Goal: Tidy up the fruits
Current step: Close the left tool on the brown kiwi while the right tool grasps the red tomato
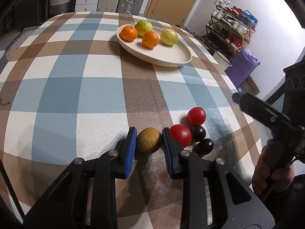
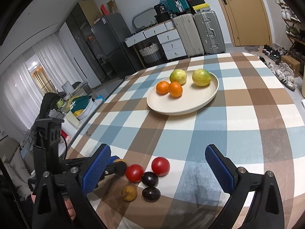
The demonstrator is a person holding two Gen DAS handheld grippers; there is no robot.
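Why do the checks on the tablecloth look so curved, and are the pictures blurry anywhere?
Left wrist view: the fisheye lens bulges the tablecloth and blacks out the corners; the fruit stays sharp, with a glint on one dark plum. Right wrist view: the same bending curves the door frame; the window is blown out white, and the right gripper casts a soft shadow.

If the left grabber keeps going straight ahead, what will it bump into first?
The left gripper would meet the small round yellow-brown fruit first; it already sits between the blue pads, seemingly not yet squeezed. Far beyond lies the cream oval plate.
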